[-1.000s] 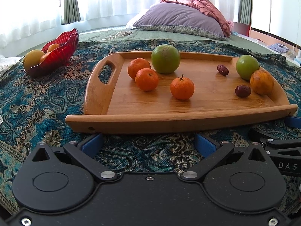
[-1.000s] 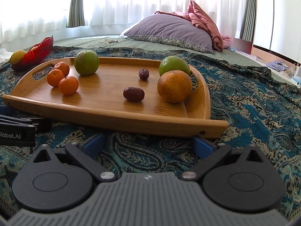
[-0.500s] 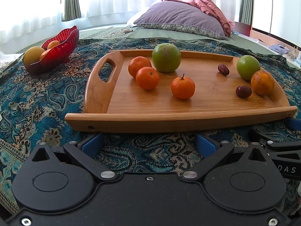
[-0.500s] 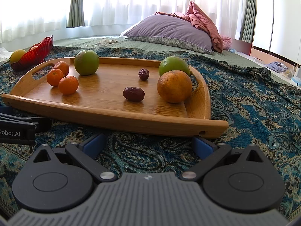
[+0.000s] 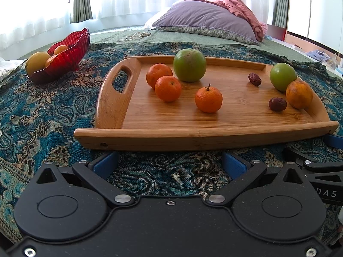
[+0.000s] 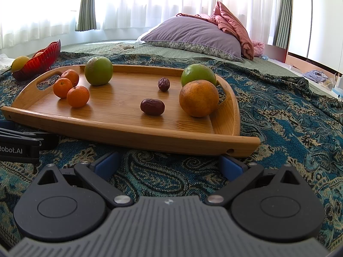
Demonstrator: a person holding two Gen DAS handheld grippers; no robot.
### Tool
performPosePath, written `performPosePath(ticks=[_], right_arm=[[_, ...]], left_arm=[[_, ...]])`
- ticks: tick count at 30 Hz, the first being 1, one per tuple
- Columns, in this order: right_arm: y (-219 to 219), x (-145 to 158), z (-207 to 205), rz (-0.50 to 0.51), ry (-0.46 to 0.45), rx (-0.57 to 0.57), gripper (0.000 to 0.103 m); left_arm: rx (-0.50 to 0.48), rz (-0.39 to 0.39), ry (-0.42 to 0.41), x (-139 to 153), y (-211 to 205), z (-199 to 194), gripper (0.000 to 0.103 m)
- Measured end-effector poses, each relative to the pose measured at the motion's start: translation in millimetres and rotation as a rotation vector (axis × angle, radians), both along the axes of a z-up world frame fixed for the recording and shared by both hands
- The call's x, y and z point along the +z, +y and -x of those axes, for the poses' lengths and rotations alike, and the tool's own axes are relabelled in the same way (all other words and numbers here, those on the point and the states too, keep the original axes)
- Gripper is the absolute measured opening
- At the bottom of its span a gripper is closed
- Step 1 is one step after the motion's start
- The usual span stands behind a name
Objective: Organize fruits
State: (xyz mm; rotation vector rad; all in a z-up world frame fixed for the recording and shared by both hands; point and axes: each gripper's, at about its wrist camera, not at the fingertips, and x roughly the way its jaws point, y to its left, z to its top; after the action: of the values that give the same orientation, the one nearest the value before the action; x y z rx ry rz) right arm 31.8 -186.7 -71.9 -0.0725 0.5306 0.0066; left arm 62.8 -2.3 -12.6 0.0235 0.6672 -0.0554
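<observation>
Left wrist view: left gripper jaws spread, empty; tray just ahead carries eight loose fruits. Right gripper likewise spread, empty. Red bowl far left ahead holds some fruit; sorting looks barely begun.

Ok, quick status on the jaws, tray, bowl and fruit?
left gripper: jaws open, empty
right gripper: jaws open, empty
wooden tray: flat on the blanket, holding eight loose fruits
red bowl: upright, holding yellow and orange fruit

smooth bamboo tray, woven paisley cloth, glossy ribbed red bowl
</observation>
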Motion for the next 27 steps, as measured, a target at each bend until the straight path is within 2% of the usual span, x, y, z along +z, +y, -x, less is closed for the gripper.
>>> performPosePath(ticks=[27], right_arm=[[0.0,-0.1,0.2,0.0,-0.001,0.0,0.103]], left_arm=[[0.003,-0.001,-0.006,-1.4,-0.9,2.4,0.103]])
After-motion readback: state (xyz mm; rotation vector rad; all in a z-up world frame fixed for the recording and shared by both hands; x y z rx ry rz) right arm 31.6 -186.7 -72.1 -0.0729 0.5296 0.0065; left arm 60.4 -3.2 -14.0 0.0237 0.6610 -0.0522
